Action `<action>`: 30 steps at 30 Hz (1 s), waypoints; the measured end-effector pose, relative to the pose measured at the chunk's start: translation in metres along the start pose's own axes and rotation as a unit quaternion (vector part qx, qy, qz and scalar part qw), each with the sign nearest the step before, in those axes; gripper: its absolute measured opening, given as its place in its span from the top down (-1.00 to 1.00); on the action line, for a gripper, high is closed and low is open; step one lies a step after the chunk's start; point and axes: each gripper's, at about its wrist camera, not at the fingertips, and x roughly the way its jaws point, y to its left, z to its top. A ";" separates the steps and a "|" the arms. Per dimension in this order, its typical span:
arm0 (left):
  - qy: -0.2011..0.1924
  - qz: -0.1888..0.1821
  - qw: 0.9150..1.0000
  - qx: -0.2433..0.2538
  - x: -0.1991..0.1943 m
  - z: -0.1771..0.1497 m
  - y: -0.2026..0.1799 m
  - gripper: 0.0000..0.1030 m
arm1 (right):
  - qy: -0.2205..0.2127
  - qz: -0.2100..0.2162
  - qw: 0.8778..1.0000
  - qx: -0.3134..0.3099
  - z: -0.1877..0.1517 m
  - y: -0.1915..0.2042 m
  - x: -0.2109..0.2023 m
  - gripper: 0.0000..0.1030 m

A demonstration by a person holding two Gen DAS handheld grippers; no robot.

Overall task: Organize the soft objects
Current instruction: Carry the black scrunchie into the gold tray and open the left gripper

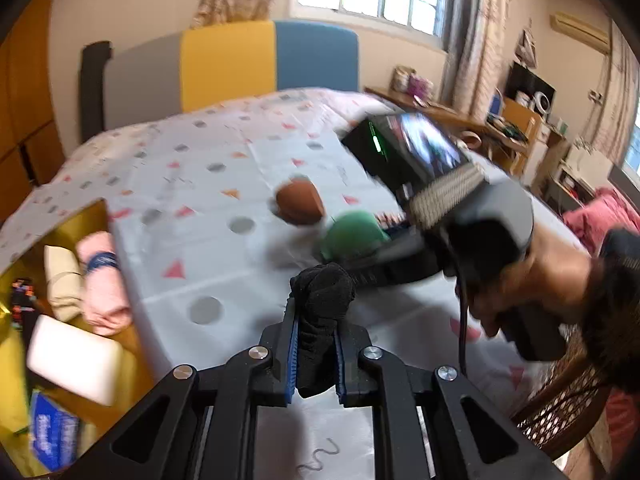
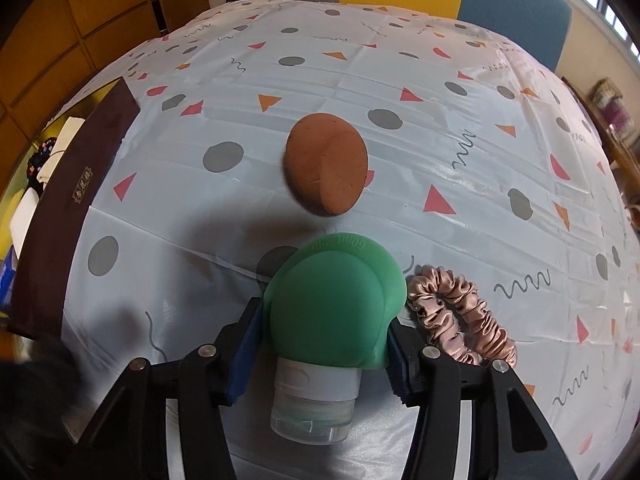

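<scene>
L gripper (image 1: 316, 354) clamps black cloth, prob. a sock (image 1: 320, 312); R gripper (image 2: 320, 344) grips green bottle (image 2: 332, 308). Next: you carry both left to box (image 1: 86, 216).

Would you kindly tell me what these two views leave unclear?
- Left wrist view: the right gripper is motion-blurred; its fingertips hide behind the green bottle.
- Left wrist view: the black cloth item in the left gripper is bunched; what it is cannot be told.
- Right wrist view: the dark box wall hides most of its contents.
- Right wrist view: the pink scrunchie is partly behind a gripper finger.
</scene>
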 end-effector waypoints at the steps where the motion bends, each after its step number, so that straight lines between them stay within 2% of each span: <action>1: -0.004 0.003 1.000 -0.004 -0.005 0.003 0.002 0.75 | -0.001 -0.002 1.000 -0.004 0.000 0.001 0.000 -0.07; 11: -0.036 0.049 0.996 -0.057 -0.054 0.019 0.044 0.75 | -0.003 -0.006 1.000 -0.009 -0.002 0.001 0.001 -0.11; 22: -0.042 0.098 0.989 -0.106 -0.077 0.012 0.097 0.74 | -0.004 -0.010 1.000 -0.009 -0.003 0.001 0.002 -0.16; 26: -0.042 0.099 0.982 -0.155 -0.084 0.006 0.132 0.74 | -0.008 -0.015 1.000 -0.018 -0.004 0.003 0.000 -0.15; 30: -0.048 0.107 0.968 -0.222 -0.097 -0.001 0.181 0.74 | -0.010 -0.019 1.000 -0.023 -0.004 0.004 -0.001 -0.14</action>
